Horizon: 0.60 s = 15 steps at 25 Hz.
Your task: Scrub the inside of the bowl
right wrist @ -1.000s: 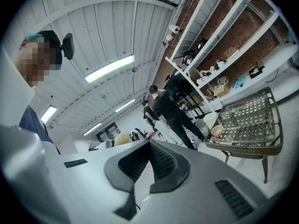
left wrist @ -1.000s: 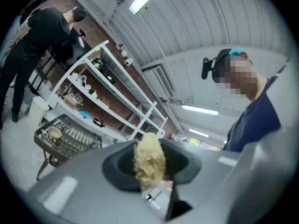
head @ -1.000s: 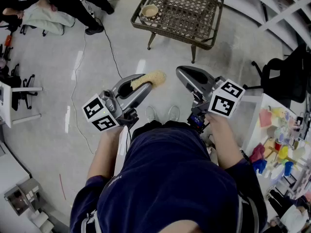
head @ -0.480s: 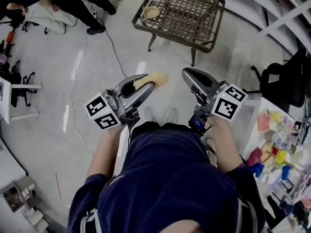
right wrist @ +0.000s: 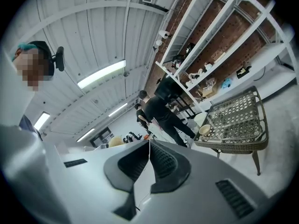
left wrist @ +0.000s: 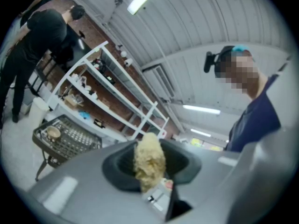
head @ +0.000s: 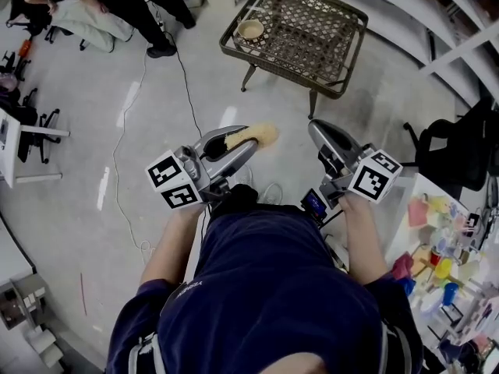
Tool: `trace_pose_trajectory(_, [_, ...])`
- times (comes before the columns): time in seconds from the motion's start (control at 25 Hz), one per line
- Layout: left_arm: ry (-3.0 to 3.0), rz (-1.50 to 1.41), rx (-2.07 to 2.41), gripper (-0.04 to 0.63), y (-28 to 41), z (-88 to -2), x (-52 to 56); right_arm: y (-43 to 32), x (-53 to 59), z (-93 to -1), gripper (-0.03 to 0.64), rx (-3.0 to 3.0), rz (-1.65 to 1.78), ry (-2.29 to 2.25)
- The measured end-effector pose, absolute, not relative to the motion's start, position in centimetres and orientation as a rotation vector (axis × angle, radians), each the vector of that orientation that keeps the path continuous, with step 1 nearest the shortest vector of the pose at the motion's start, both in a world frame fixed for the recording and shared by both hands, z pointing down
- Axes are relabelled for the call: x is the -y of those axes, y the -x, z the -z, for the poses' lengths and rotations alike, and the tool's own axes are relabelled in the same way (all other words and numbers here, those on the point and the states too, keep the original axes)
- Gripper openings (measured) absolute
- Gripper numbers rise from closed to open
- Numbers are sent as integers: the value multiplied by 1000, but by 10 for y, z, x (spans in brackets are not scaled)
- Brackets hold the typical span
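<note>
Head view: the left gripper (head: 243, 145) is clamped on a sponge (head: 261, 134) and the right gripper (head: 320, 131) is shut and empty, both held out over the floor. Against the earlier frames the right gripper has drifted outward, and the bench (head: 304, 33) with the bowl (head: 250, 29) at its left corner has come slightly nearer, though it remains well apart. Left gripper view: the jaws grip the sponge (left wrist: 149, 160), with the bowl (left wrist: 53, 132) on the bench beyond at left. Right gripper view: the jaws are together with nothing between them and the bowl (right wrist: 204, 129) lies ahead; in my judgement the approach is under way and scrubbing has not begun.
</note>
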<state>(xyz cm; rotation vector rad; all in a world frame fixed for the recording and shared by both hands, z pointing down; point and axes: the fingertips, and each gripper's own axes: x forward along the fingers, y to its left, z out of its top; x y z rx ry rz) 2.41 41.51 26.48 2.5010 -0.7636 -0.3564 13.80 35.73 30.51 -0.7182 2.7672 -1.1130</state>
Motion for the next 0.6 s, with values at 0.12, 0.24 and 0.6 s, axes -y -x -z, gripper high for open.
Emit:
trace_pose_trajectory(0.12, [-2491, 354, 773, 103, -16, -268, -406, -130, -348, -308, 9, -2775, 1124, 714])
trace_pose_trajectory(0.24, [-2476, 353, 772, 103, -8, -276, -392, -122, -336, -313, 9, -2789, 1132, 717])
trace_pose_trajectory(0.6, [-2476, 360, 728, 103, 25, -290, -314, -96, -262, -326, 9, -2789, 1145, 800])
